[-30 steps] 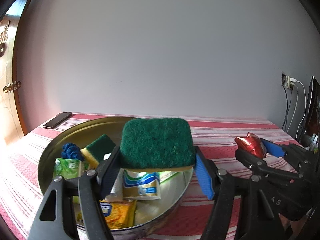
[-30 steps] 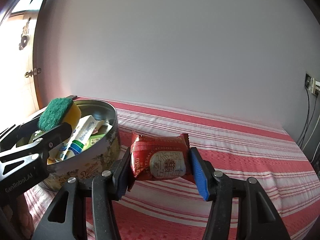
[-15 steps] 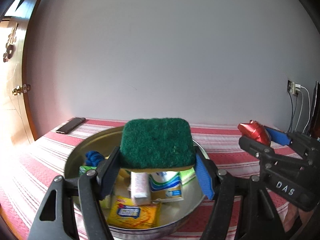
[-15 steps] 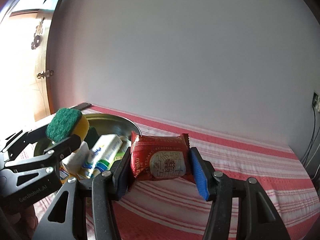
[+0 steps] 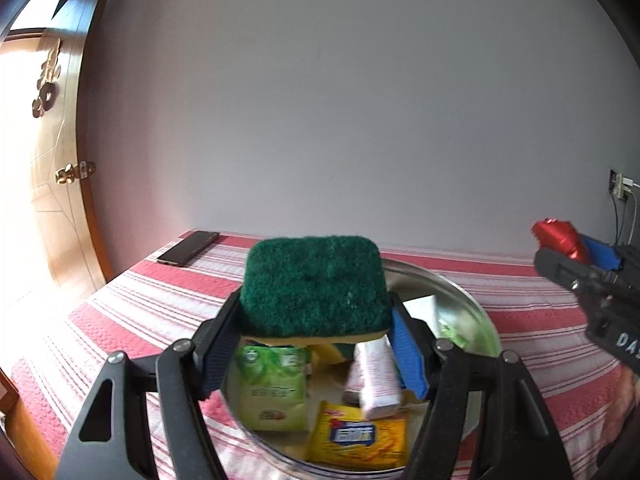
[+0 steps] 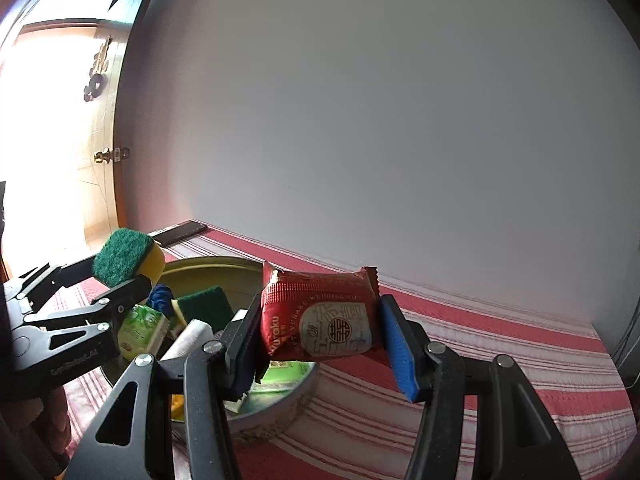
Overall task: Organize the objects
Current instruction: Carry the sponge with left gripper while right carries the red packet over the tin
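Observation:
My left gripper [image 5: 314,314] is shut on a green-topped yellow sponge [image 5: 314,286] and holds it in the air above a round metal tin [image 5: 480,320]. The tin holds a green packet [image 5: 274,388], a yellow packet [image 5: 360,440], a white tube [image 5: 374,376] and a second sponge [image 6: 204,304]. My right gripper [image 6: 320,330] is shut on a red snack packet [image 6: 316,304], which hangs over the tin's right rim [image 6: 224,266]. In the right wrist view the left gripper [image 6: 124,276] and its sponge [image 6: 122,256] are at the left. At the right edge of the left wrist view is the right gripper [image 5: 576,258].
The tin stands on a table under a red-and-white striped cloth [image 5: 540,312]. A dark phone [image 5: 188,248] lies at the far left corner by the wall. A wooden door with a brass handle [image 5: 74,172] is at the left, a wall socket with cables [image 5: 622,192] at the right.
Both grippers have risen and swung left with their loads. The tin now shows lower, under the sponge in the left view and under the red packet in the right view.

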Demonstrator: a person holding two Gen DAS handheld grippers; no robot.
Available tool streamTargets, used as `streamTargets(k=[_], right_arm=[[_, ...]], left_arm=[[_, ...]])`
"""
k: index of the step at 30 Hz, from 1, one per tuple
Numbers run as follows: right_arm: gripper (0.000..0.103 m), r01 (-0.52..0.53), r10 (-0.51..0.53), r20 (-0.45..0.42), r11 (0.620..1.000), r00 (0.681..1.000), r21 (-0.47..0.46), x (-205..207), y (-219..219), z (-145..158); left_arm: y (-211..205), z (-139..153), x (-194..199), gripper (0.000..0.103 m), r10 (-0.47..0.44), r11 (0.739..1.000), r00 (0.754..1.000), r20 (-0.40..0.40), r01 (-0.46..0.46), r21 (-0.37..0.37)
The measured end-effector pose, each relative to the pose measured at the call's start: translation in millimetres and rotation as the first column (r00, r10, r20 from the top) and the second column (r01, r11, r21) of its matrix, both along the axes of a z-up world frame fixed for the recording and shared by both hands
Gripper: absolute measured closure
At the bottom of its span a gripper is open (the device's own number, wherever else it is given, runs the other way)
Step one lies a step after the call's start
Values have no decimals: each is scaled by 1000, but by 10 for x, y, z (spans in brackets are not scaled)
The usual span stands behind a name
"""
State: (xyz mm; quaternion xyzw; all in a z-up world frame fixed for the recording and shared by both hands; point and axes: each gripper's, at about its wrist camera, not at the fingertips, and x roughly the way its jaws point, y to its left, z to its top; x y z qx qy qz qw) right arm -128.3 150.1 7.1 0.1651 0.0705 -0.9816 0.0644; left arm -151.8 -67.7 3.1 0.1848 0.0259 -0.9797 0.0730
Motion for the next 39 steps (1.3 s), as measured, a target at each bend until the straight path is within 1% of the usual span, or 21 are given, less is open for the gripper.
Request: streamTargets(k=[8,9,13,26,32,39], right_arm=[[46,-33,33,1,999,999,22,-55,-152,69],[46,-37,37,2,999,999,25,-68,-171,70],[46,-47,47,16,999,999,26,-150,-251,48],[46,-75,71,88,996,994,51,-440,-419,-69],[46,-88,79,141,995,987,55,-671,-506,-146],[45,-94,76,193,992,978,88,-947,-627,-219]], left_arm=[[-145,-88,-142,34,21,1000,999,45,-21,-15],[-93,-73,-108,33,21,1000,999,48,-20,-18],[-136,-119,-186,34,26,999,997,71,-24,-28],[-272,-246,-375,34,22,999,990,138,-16,-43],[-318,-274,-479,34,14,998,985,174,-5,-55],[-320,-353,-584,33,2,997,976,216,15,-77]])
